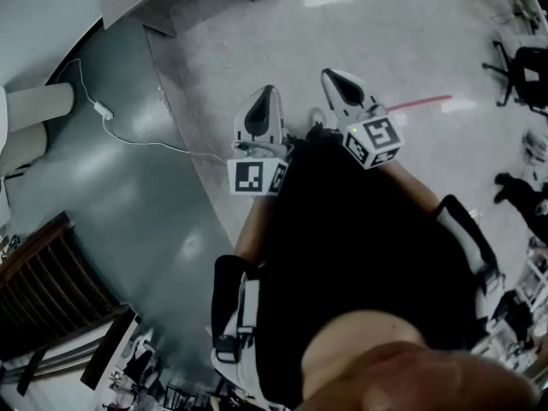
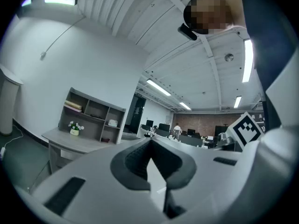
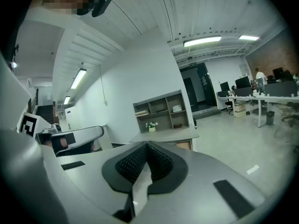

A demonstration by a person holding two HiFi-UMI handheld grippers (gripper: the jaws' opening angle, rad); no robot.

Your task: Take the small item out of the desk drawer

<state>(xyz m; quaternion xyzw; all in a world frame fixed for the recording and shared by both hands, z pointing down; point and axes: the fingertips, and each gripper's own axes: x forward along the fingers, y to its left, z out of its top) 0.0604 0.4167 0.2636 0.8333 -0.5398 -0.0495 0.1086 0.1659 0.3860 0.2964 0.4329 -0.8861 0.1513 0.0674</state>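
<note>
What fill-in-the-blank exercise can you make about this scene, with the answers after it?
The left gripper and the right gripper both have their jaws ____.
Between either pair of jaws there is ____.
The pot of flowers stands on the ____ before the shelf unit.
The white cable lies on the ____.
Missing words: shut; nothing; desk; floor.
</note>
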